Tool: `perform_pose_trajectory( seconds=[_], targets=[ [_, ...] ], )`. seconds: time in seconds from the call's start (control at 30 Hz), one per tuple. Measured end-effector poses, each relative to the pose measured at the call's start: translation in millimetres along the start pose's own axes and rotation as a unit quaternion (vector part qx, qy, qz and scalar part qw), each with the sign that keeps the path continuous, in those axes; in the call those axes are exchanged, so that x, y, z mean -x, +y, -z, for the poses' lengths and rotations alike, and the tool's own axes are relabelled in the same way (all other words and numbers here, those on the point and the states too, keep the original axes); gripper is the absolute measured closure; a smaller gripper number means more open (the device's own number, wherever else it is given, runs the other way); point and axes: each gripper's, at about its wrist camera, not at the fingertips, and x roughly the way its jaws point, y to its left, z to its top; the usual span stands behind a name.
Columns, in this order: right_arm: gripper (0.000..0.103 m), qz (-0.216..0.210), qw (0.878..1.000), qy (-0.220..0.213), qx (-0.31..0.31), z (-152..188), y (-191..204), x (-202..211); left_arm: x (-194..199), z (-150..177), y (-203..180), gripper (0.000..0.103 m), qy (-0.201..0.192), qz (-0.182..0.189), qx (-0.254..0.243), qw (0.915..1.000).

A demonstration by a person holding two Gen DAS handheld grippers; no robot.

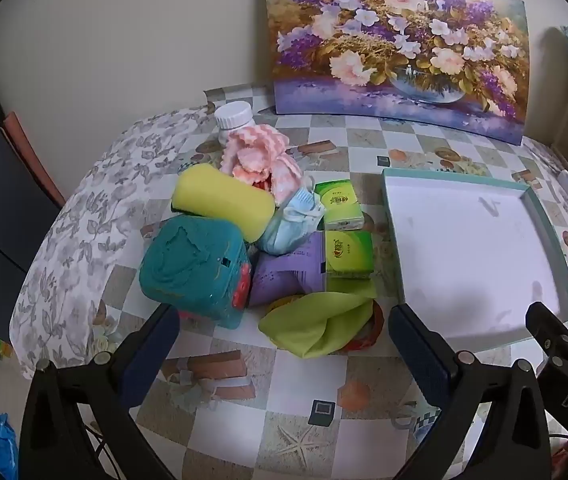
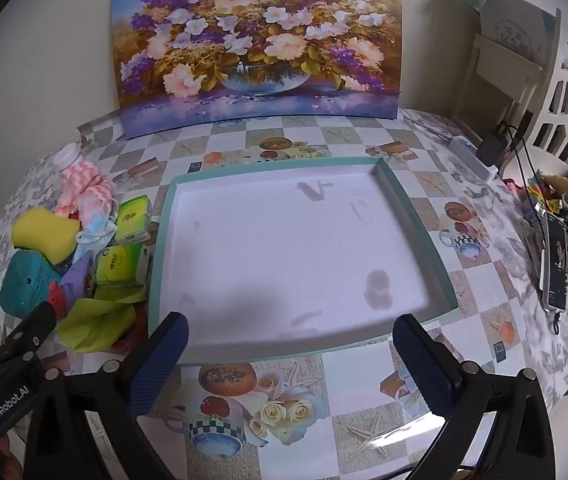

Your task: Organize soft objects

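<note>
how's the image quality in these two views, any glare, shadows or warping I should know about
Left wrist view: strong fisheye bending, dark corners, soft focus; a shadow crosses the tray's near end. Right wrist view: same warping; a dark shadow on the tray floor and a glare streak on the tablecloth at lower right.

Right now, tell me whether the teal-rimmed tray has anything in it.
Empty. The tray shows only its bare white floor with a few faint stains; the soft items, such as the yellow sponge, lie piled on the table beside it.
</note>
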Motion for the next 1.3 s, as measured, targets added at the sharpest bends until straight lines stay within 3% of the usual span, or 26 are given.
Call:
perform_pose_trajectory(
  seconds=[0.27, 1.3],
  targets=[
    [0.000, -0.003, 1.000, 0.001, 0.001, 1, 2, -1, -9, 12, 10, 0.000, 0.001, 0.007, -0.001, 1.0000],
    [0.000, -0.003, 1.000, 0.004, 0.003, 2, 3, -2, -7, 3, 3, 0.000, 0.016, -0.001, -0.002, 0.9999]
  ],
)
